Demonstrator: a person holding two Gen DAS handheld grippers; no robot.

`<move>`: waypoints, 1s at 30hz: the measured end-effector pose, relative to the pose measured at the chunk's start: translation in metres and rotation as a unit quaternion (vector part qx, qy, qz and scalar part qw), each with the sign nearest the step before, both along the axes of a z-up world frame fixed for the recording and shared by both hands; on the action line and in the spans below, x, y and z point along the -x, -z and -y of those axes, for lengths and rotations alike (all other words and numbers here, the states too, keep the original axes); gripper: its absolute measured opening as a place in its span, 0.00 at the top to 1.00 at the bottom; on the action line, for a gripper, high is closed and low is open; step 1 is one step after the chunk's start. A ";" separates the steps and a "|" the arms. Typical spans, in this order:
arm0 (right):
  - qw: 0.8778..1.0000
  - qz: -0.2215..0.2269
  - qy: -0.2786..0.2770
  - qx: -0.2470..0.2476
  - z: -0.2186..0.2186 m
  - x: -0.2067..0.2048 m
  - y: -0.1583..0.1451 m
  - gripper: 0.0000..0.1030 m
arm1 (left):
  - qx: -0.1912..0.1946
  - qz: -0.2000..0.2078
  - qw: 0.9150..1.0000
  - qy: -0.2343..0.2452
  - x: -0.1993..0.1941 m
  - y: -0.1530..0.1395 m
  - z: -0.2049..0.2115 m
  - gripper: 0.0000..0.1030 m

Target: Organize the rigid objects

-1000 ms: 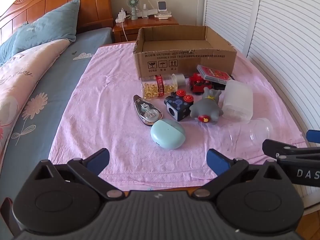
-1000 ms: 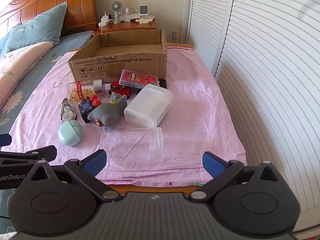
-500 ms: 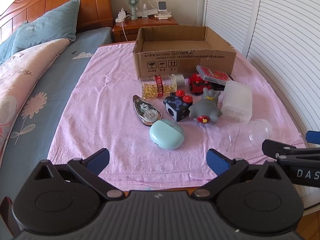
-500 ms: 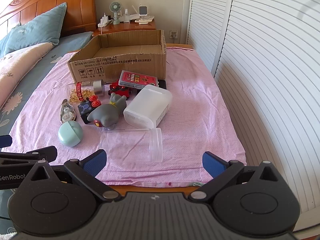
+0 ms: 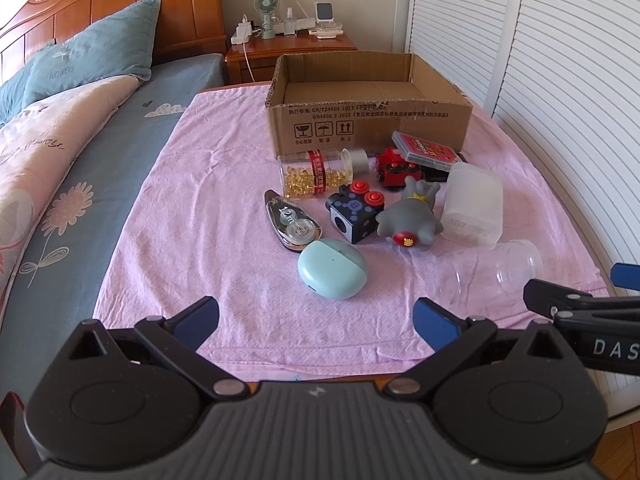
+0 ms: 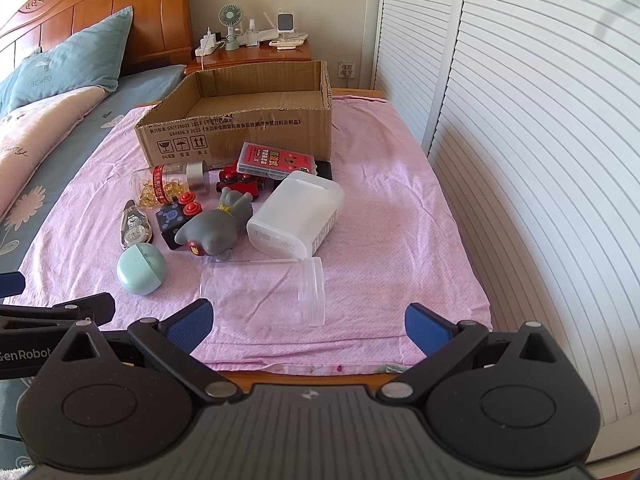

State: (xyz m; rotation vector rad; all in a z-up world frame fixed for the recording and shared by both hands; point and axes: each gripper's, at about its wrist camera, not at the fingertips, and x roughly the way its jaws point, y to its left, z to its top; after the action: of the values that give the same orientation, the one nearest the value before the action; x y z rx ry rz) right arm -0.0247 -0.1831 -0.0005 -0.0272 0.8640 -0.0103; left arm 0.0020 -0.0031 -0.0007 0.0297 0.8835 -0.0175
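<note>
An open cardboard box (image 5: 370, 120) (image 6: 240, 132) stands at the back of a pink cloth (image 5: 208, 216). In front of it lie a bottle of yellow capsules (image 5: 316, 174), a red toy train (image 5: 396, 168), a red card case (image 5: 424, 148), a correction tape (image 5: 292, 224), a black cube with red buttons (image 5: 354, 212), a grey rubber toy (image 5: 412, 220), a white plastic box (image 5: 474, 208), a mint round case (image 5: 332, 268) and a clear jar on its side (image 6: 264, 288). My left gripper (image 5: 316, 320) and right gripper (image 6: 308, 322) are open and empty at the near edge.
A bed with pillows (image 5: 88, 56) lies to the left. A nightstand (image 5: 292, 44) with a fan and chargers stands behind the box. White louvred doors (image 6: 520, 120) run along the right side. The table's wooden front edge (image 6: 304, 380) shows below the cloth.
Both grippers have drifted slightly; the objects on the cloth have not moved and both grippers stay open.
</note>
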 end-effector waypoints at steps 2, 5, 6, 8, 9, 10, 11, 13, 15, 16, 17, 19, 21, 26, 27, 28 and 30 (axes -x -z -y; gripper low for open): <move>1.000 0.001 0.000 0.000 0.000 0.000 -0.001 0.00 | -0.001 -0.001 1.000 0.000 0.000 0.000 0.000 0.01; 1.000 0.001 0.001 -0.001 0.000 0.000 -0.001 0.00 | -0.001 0.000 1.000 0.000 0.000 0.000 0.000 0.01; 1.000 0.001 0.000 0.000 0.000 0.000 -0.001 0.00 | -0.001 -0.001 1.000 0.000 0.000 0.000 0.000 0.01; 1.000 0.001 0.000 -0.001 0.000 0.000 0.000 0.00 | -0.001 -0.001 1.000 0.001 0.000 0.000 0.000 0.01; 1.000 0.001 0.000 -0.001 0.000 0.000 -0.001 0.00 | 0.000 0.000 1.000 0.000 0.000 0.000 0.000 0.01; 1.000 0.001 0.000 0.000 0.000 0.001 -0.001 0.00 | 0.000 0.000 1.000 0.000 0.000 0.000 0.000 0.01; 1.000 0.001 0.001 -0.001 0.000 0.001 0.000 0.00 | -0.001 0.000 1.000 0.001 0.000 0.000 0.000 0.01; 1.000 0.002 0.001 0.000 0.000 0.000 -0.001 0.00 | 0.000 0.000 1.000 0.000 0.000 0.000 0.000 0.01; 1.000 0.001 0.001 -0.001 0.000 0.000 -0.001 0.00 | 0.000 0.000 1.000 0.001 0.000 0.000 0.000 0.01; 1.000 0.002 0.001 -0.001 0.000 0.001 -0.001 0.00 | 0.000 0.000 1.000 0.000 0.000 -0.001 0.000 0.01; 1.000 0.002 0.001 -0.001 0.000 0.001 -0.001 0.00 | 0.000 0.000 1.000 0.000 0.000 0.000 0.000 0.01; 1.000 0.002 0.001 -0.001 0.000 0.001 -0.001 0.00 | 0.000 0.000 1.000 0.000 0.000 -0.001 0.000 0.01; 1.000 0.002 0.001 -0.001 0.000 0.001 -0.002 0.00 | 0.000 0.000 1.000 0.000 0.000 -0.001 0.000 0.01; 1.000 0.003 0.001 -0.001 0.000 0.001 -0.002 0.00 | 0.000 0.000 1.000 0.000 0.000 -0.001 0.000 0.01; 1.000 0.003 0.001 -0.001 0.000 0.001 -0.002 0.00 | 0.001 0.000 1.000 0.000 0.000 -0.001 0.000 0.01; 1.000 0.003 0.001 -0.001 0.000 0.001 -0.002 0.00 | 0.001 -0.001 1.000 0.000 0.000 -0.001 0.000 0.01; 1.000 0.003 0.001 -0.001 0.000 0.001 -0.002 0.00 | 0.000 0.000 1.000 0.000 0.000 -0.001 0.000 0.01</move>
State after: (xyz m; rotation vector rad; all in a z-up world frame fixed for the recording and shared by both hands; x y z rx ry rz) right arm -0.0254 -0.1834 0.0016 -0.0238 0.8585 -0.0115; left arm 0.0019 -0.0030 -0.0001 0.0296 0.8835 -0.0183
